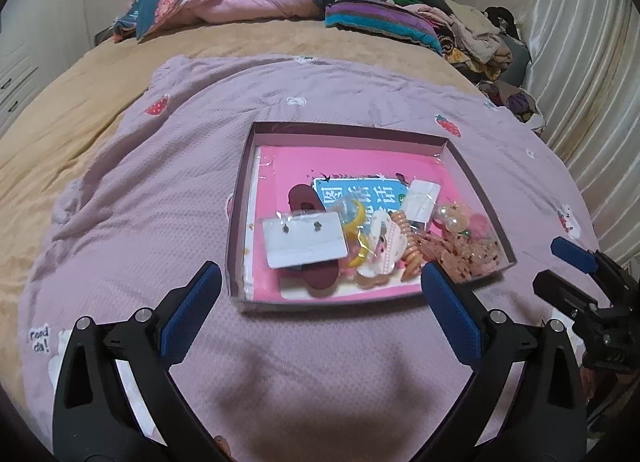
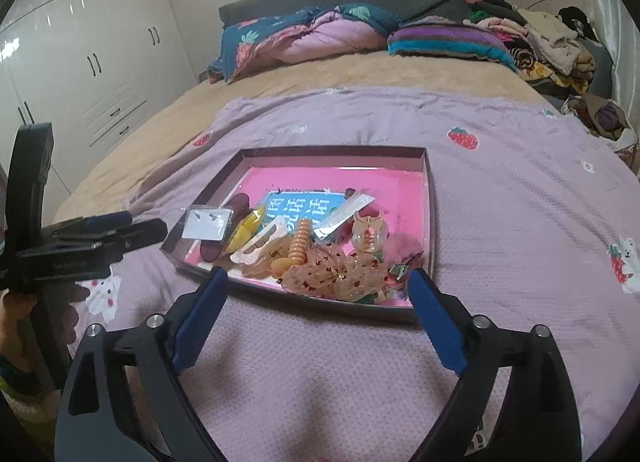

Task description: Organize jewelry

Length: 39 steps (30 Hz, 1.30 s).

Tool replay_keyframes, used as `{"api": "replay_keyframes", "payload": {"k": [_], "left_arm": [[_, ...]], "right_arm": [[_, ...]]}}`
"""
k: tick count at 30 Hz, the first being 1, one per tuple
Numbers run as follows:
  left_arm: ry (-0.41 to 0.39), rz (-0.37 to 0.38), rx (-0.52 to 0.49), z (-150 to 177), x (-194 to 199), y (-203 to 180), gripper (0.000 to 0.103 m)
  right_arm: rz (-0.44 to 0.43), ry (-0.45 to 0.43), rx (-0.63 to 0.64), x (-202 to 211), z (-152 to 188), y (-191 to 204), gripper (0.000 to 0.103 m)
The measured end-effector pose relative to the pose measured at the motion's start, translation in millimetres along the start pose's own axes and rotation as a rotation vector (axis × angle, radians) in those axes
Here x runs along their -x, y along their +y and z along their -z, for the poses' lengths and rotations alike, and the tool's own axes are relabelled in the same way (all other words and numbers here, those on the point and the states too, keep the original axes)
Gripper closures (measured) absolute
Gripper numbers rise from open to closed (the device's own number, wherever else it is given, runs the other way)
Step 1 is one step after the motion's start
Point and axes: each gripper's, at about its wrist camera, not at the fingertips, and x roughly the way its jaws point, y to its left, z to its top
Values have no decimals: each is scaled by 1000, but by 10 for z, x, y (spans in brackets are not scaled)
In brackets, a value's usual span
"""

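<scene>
I see L gripper (image 1: 320, 282) jaws apart, nothing between; R gripper (image 2: 318, 290) likewise, both short of the box's near wall. Jewelry pile (image 2: 320, 258) lies inside shallow box (image 1: 248, 166) on lilac blanket (image 1: 140, 182), w/ earring card (image 1: 306, 244) at pile's left.

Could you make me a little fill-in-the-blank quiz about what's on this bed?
1. The hair clips and earring card lie inside a shallow ____.
2. The box rests on a lilac blanket patterned with red ____.
3. Both the left gripper and right gripper have their jaws ____, holding nothing.

Missing words: box; strawberries; open
</scene>
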Motion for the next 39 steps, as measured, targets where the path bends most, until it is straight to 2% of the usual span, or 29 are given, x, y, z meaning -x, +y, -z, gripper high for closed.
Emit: {"api": "replay_keyframes", "payload": {"k": [11,14,24,32,39], "left_arm": [[-21,9,19,383,244,-37,10],[-28,10,13,496,281,-76,10],[-71,9,16,753,407,-103,9],[-68,16,5,867,409,-143,9],[-67,15,4,897,417,-157,9]], "right_arm": [[4,-26,2,251,228,44,9],[10,-29,-1,295,313,58,5],[15,-50,-29,422,613,49,4],[26,-38,-26,430,784,68,4],[23,-45,-15,465,805,104,4]]}}
